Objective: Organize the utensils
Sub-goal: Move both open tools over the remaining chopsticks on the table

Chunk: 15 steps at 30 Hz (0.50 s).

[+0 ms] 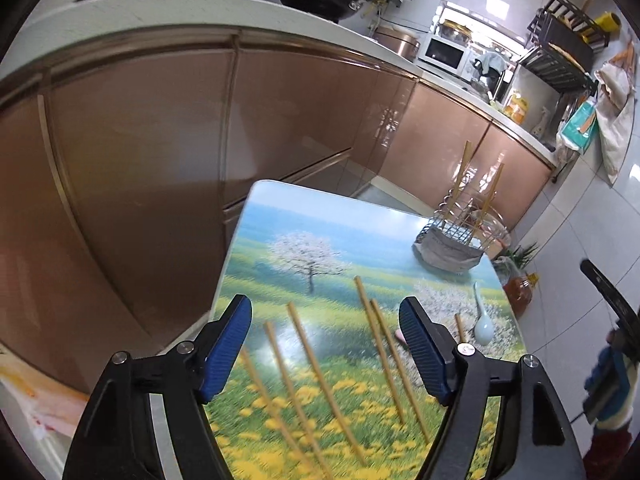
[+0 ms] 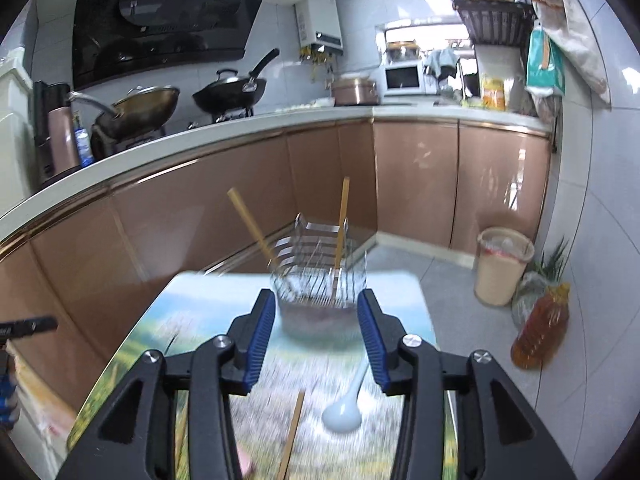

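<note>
Several wooden chopsticks [image 1: 320,376] lie loose on the picture-printed table [image 1: 280,216]. My left gripper [image 1: 325,344] is open and empty, hovering above them. A wire utensil holder [image 1: 452,240] at the table's far right corner holds two upright chopsticks [image 1: 460,178]. A white ceramic spoon [image 1: 482,320] lies near the right edge. In the right wrist view my right gripper [image 2: 316,338] is open and empty above the table, with the holder [image 2: 318,284] just ahead, the spoon [image 2: 344,412] below it and one chopstick [image 2: 292,436] beside the spoon.
Brown kitchen cabinets [image 2: 416,176] stand behind the table under a white counter with woks [image 2: 230,90] and a microwave [image 2: 404,78]. A bin [image 2: 502,266] and an oil bottle [image 2: 540,328] stand on the floor to the right.
</note>
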Each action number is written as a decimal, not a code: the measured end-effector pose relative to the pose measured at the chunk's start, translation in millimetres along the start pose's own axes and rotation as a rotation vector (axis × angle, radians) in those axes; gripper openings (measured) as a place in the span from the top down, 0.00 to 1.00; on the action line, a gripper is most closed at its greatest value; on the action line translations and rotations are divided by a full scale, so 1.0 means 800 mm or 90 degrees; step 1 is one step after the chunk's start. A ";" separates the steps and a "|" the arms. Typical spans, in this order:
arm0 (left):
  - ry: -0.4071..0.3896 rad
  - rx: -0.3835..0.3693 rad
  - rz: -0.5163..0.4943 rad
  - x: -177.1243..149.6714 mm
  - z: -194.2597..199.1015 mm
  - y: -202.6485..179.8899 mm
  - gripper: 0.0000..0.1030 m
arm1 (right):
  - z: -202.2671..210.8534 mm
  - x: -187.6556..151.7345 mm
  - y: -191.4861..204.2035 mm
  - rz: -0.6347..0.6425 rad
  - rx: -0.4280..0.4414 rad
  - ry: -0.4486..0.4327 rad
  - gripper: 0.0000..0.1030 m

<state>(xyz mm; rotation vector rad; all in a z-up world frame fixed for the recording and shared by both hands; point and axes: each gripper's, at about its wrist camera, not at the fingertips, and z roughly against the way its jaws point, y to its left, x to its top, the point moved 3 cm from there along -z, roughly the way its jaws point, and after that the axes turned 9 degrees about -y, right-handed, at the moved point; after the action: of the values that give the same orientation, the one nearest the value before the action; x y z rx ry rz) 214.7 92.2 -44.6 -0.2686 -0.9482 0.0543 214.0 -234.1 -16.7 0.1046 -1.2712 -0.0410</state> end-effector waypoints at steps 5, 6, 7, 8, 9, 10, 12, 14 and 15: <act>0.018 0.016 0.001 -0.013 0.023 0.011 0.27 | 0.042 -0.023 0.006 0.009 0.019 0.031 0.60; 0.024 0.015 -0.004 -0.017 0.025 0.011 0.27 | 0.048 -0.027 0.008 0.010 0.024 0.038 0.60; 0.030 0.017 -0.008 -0.021 0.025 0.012 0.28 | 0.052 -0.031 0.009 0.013 0.026 0.044 0.60; 0.035 0.021 -0.009 -0.024 0.025 0.012 0.29 | 0.055 -0.034 0.010 0.015 0.028 0.051 0.60; 0.045 0.025 -0.011 -0.028 0.023 0.013 0.31 | 0.057 -0.037 0.011 0.017 0.031 0.058 0.60; 0.056 0.025 -0.012 -0.032 0.018 0.014 0.34 | 0.057 -0.039 0.012 0.019 0.033 0.063 0.60; 0.079 0.032 -0.012 -0.039 0.007 0.016 0.38 | 0.054 -0.048 0.016 0.026 0.037 0.083 0.60; 0.108 0.038 -0.007 -0.046 -0.010 0.019 0.41 | 0.046 -0.058 0.019 0.024 0.052 0.109 0.60; 0.127 0.041 -0.003 -0.050 -0.022 0.021 0.43 | 0.039 -0.065 0.020 0.021 0.060 0.128 0.60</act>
<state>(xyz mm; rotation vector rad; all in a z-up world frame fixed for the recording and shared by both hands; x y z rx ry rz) 207.1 98.2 -90.6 -0.2078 -0.7477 0.0528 168.2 -215.0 -55.4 0.1647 -1.0740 0.0564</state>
